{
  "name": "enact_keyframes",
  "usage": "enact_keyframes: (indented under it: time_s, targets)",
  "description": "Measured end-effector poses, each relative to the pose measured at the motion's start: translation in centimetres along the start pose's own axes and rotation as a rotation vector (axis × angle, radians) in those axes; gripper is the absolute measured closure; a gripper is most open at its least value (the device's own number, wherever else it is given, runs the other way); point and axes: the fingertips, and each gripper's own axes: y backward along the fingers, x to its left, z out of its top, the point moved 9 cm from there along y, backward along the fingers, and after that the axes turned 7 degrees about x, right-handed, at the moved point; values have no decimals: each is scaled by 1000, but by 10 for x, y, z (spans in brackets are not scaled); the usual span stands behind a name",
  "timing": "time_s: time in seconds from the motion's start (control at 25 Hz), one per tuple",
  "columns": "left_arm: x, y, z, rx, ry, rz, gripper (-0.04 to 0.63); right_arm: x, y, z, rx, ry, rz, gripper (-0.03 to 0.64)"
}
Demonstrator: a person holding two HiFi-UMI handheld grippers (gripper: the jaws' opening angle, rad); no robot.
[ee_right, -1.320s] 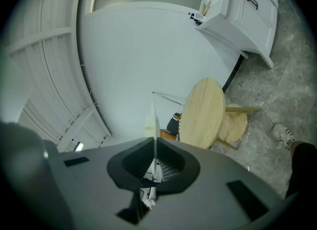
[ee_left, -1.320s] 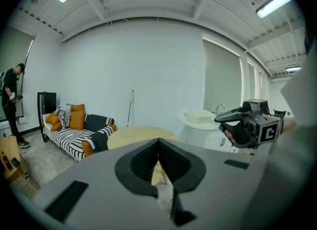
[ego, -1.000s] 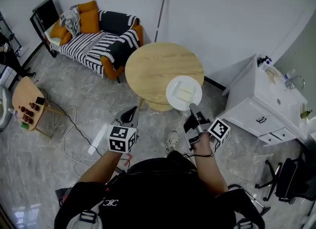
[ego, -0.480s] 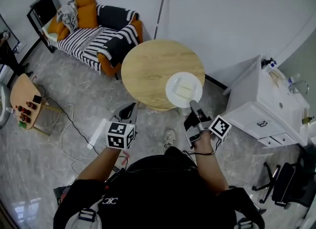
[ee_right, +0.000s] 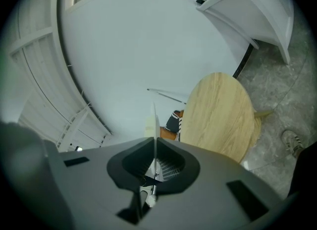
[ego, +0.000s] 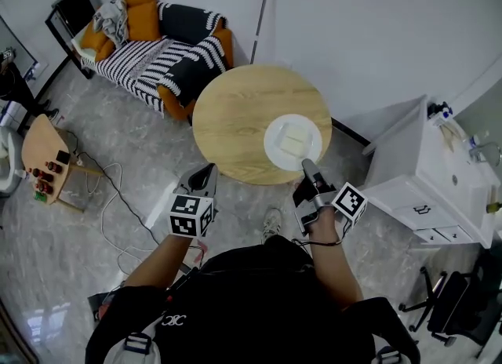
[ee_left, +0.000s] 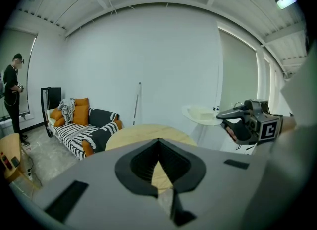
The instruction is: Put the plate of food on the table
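Note:
A white plate [ego: 292, 141] with a pale slab of food on it hangs over the near right part of the round wooden table [ego: 243, 115]. My right gripper [ego: 307, 168] is shut on the plate's near rim. In the left gripper view the plate [ee_left: 202, 115] is held a little above the tabletop [ee_left: 143, 134], with the right gripper [ee_left: 224, 117] behind it. The right gripper view shows the plate edge-on as a thin line [ee_right: 154, 117] between my right gripper's [ee_right: 155, 142] jaws. My left gripper [ego: 209, 172] is shut and holds nothing, short of the table's near left edge.
A striped sofa with orange cushions [ego: 161, 52] stands behind the table. A white cabinet [ego: 420, 178] is at the right and an office chair [ego: 455, 292] beyond it. A small wooden side table [ego: 39, 151] and a floor cable [ego: 110, 194] lie left. A person [ee_left: 12, 95] stands far left.
Both grippers have moved forward toward the table. The plate, which overhung the table's near right edge, now sits further in over the tabletop.

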Motion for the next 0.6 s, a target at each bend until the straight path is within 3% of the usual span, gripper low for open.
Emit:
enact_keyframes:
  time_s: [0.36, 0.6]
  targets:
    - [-1, -53, 33, 21, 9, 20, 589, -16, -32, 54, 36, -16, -13, 594]
    - [-4, -83, 55, 10, 26, 47, 589, -15, -57, 91, 111, 31, 12, 594]
